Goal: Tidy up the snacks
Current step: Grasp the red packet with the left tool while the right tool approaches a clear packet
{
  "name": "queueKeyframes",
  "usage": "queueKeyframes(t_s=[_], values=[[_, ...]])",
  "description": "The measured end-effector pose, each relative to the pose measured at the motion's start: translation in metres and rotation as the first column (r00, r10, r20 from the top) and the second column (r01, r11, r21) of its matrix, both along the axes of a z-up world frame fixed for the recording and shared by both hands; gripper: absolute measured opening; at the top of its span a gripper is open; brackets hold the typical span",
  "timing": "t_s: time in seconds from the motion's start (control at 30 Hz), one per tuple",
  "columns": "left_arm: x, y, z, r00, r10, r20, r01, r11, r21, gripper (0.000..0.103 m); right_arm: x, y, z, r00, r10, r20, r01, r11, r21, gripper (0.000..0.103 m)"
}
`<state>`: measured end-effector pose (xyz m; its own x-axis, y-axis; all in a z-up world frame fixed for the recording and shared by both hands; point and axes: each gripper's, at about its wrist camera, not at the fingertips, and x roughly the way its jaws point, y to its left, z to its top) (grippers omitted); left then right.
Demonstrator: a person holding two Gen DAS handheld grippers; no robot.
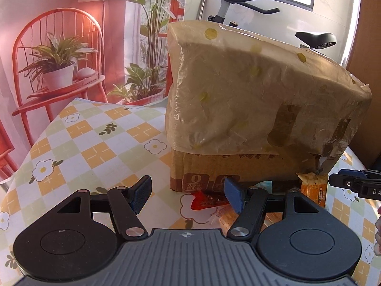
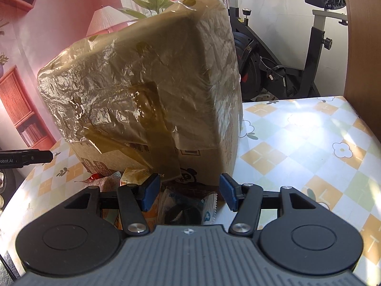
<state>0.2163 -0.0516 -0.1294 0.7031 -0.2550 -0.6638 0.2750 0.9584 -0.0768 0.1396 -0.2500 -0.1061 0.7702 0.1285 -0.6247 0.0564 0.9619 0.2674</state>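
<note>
Several snack packets (image 2: 185,207) lie on the desk (image 1: 90,147) just below your released right tongs (image 2: 188,191). A red packet (image 1: 207,201) sits between your released left tongs (image 1: 188,196). The wrapped cardboard box (image 1: 250,109) looms close behind.

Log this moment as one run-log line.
left hand-held gripper: open, empty | right hand-held gripper: open, empty | snacks: by box

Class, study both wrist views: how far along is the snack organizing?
Barely begun. Done: nothing visibly sorted. In hand: nothing; the left gripper and right gripper are both open over the snack packets heaped against the cardboard box. Left: every packet on the tablecloth.
</note>
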Motion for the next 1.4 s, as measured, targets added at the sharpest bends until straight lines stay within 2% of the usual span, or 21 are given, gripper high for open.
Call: queueKeyframes(t_s=[0.13, 0.27, 0.43, 0.67, 0.97, 1.17, 1.4], values=[[0.009, -0.005, -0.019, 0.999, -0.008, -0.048, 0.007, 1.0, -0.011, 0.069, 0.001, 0.005, -0.004, 1.0, 0.011, -0.011, -0.011, 1.0, 0.0, 0.058], [0.03, 0.005, -0.034, 0.986, 0.049, -0.157, -0.069, 0.99, -0.126, 0.066, 0.002, 0.008, -0.006, 1.0, 0.015, -0.019, -0.015, 1.0, 0.0, 0.058], [0.052, 0.005, -0.049, 0.971, 0.092, -0.221, -0.132, 0.976, -0.171, 0.065, 0.005, 0.007, -0.009, 1.0, 0.013, -0.029, -0.013, 1.0, 0.006, 0.058], [0.064, -0.017, -0.07, 0.971, 0.062, -0.231, -0.079, 0.995, -0.065, 0.065, 0.007, 0.005, -0.01, 0.999, 0.009, -0.032, -0.008, 1.0, 0.014, 0.058], [0.056, -0.037, -0.075, 0.986, 0.041, -0.163, -0.039, 0.999, 0.013, 0.066, 0.008, 0.004, -0.014, 0.999, 0.005, -0.039, -0.004, 1.0, 0.022, 0.058], [0.041, -0.042, -0.078, 0.991, -0.029, -0.131, 0.042, 0.994, 0.096, 0.066, 0.005, 0.003, -0.014, 0.999, 0.004, -0.037, -0.003, 1.0, 0.029, 0.058], [0.026, -0.03, -0.074, 0.992, -0.044, -0.117, 0.058, 0.992, 0.116, 0.066, 0.004, 0.002, -0.015, 0.999, 0.001, -0.04, 0.001, 0.999, 0.038, 0.058]])
